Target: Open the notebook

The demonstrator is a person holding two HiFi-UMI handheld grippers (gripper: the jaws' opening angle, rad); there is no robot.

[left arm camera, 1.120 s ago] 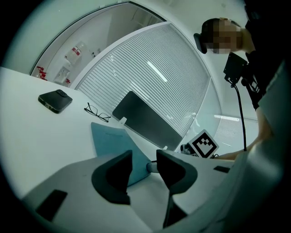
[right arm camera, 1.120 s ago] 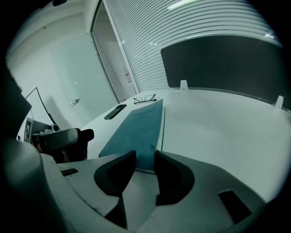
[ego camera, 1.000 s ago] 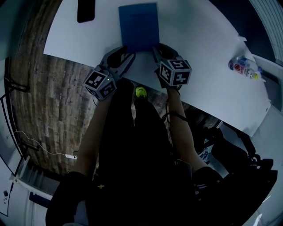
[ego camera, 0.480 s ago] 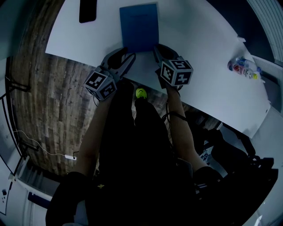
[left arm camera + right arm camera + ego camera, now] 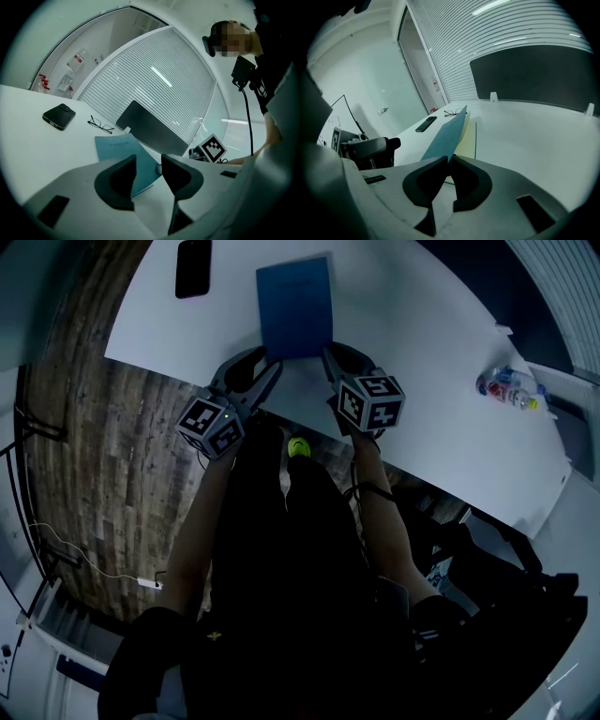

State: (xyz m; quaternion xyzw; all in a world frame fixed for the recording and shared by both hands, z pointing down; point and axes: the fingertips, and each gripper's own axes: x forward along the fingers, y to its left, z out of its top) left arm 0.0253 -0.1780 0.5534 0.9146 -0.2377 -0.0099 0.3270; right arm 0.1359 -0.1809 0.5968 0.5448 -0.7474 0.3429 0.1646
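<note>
Two claws reach over the near edge of the white worktop in the head view, the left claw and the right claw at the two near corners of a blue notebook. A dark phone lies well apart to its left. From up here the notebook looks almost flat.

Looking along the left claw, its jaws stand apart with nothing between them. The notebook lies on the worktop just beyond, with the phone and a pair of glasses farther off.

Looking along the right claw, its jaws have just been closing and now pinch the near edge of the blue cover. That cover tilts up off the pale first page, which shows beneath it.

My reading is that the opening has only begun: the cover is gripped and raised at one corner, not yet turned. What remains is to swing it over and lay it flat on the worktop, with the left claw free to steady the pages if they lift.
</note>
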